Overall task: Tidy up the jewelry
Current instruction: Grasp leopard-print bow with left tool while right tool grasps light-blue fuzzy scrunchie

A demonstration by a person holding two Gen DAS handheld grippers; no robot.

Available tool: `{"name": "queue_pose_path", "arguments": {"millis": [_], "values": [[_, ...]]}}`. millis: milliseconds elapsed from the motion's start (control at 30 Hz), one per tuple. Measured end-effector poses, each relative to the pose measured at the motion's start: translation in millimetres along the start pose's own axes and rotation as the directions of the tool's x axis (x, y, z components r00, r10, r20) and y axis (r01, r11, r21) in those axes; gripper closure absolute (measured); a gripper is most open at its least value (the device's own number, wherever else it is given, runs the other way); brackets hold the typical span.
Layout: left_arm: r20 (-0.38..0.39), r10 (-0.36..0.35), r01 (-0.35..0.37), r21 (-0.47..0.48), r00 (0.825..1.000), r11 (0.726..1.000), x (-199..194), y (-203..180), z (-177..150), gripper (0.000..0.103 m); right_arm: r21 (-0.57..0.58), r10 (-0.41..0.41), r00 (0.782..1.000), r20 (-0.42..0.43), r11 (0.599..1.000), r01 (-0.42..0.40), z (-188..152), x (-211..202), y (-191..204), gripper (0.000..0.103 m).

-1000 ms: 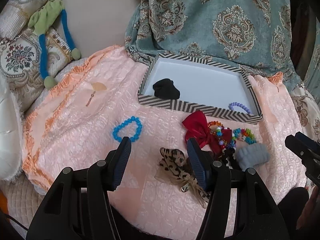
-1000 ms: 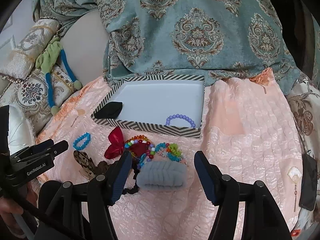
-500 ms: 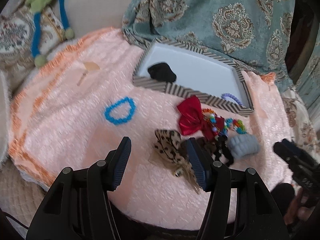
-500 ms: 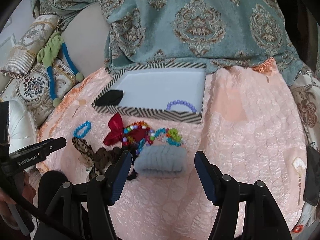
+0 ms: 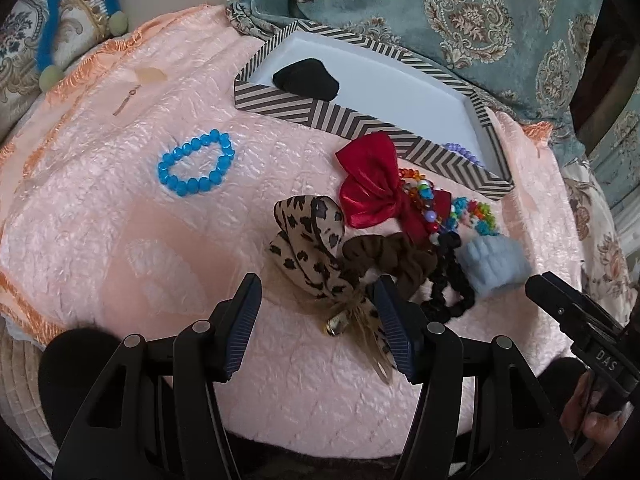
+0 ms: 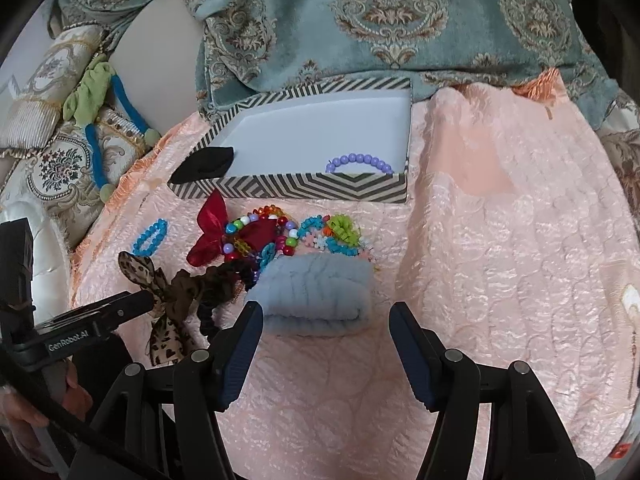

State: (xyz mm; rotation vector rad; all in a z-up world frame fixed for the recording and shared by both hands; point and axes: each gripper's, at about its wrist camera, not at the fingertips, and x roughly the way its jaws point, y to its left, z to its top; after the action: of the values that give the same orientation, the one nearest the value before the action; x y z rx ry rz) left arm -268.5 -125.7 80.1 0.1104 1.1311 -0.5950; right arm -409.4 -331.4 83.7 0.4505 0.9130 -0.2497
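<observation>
A: Describe the items to be sorted.

B: A striped tray (image 6: 304, 188) with a white floor holds a black scrunchie (image 5: 308, 79) in its left corner and a purple bead bracelet (image 6: 359, 161) against its near wall. In front of the tray lies a cluster: a red bow (image 5: 370, 182), multicoloured bead bracelets (image 6: 308, 236), a leopard-print bow (image 5: 310, 236), a brown scrunchie (image 5: 390, 258), a black hair tie (image 5: 448, 288) and a pale blue fuzzy band (image 6: 316, 294). These touch or overlap. A blue bead bracelet (image 5: 195, 162) lies apart, to the left.

A: Surface and surroundings?

B: Everything rests on a peach quilted cover (image 6: 500, 240); what carries it cannot be told. A teal patterned fabric (image 6: 400, 12) hangs behind the tray. Embroidered cushions (image 6: 60, 152) sit at the left, with a green and blue cord toy (image 6: 96, 96) on them.

A: Finger state and position?

B: The left gripper (image 5: 316, 328) has its fingers released; the tail of the leopard-print bow lies between them, ungrasped. The right gripper (image 6: 326, 350) is likewise spread wide, holding nothing, with the fuzzy band just ahead of its tips.

A: Obstructions?

B: The brown scrunchie and the black hair tie crowd the leopard-print bow on its right.
</observation>
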Motion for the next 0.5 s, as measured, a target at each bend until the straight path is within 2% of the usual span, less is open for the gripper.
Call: {"name": "queue_pose_path", "arguments": {"millis": [333, 367, 400, 500], "values": [[-0.029, 0.016, -0.017, -0.003, 0.999, 1.000, 24.2, -0.7, 2.5, 0.044, 0.113, 0.101, 0.995, -0.021, 0.989, -0.098, 4.9, 26.3, -16.0, 0.040], [-0.025, 0.019, -0.019, -0.001, 1.000, 1.000, 25.1, -0.7, 2.4, 0.044, 0.111, 0.099, 0.995, -0.014, 0.989, -0.097, 4.3, 26.7, -16.1, 0.043], [-0.021, 0.019, -0.019, 0.001, 1.000, 1.000, 25.5, -1.2, 2.3, 0.044, 0.107, 0.098, 0.995, -0.006, 0.990, -0.097, 3.7, 26.5, -15.8, 0.056], [-0.012, 0.018, -0.017, 0.011, 1.000, 1.000, 26.3, -2.5, 1.4, 0.047, 0.076, 0.092, 0.996, 0.010, 0.993, -0.092, 2.4, 25.2, -13.7, 0.065]]}}
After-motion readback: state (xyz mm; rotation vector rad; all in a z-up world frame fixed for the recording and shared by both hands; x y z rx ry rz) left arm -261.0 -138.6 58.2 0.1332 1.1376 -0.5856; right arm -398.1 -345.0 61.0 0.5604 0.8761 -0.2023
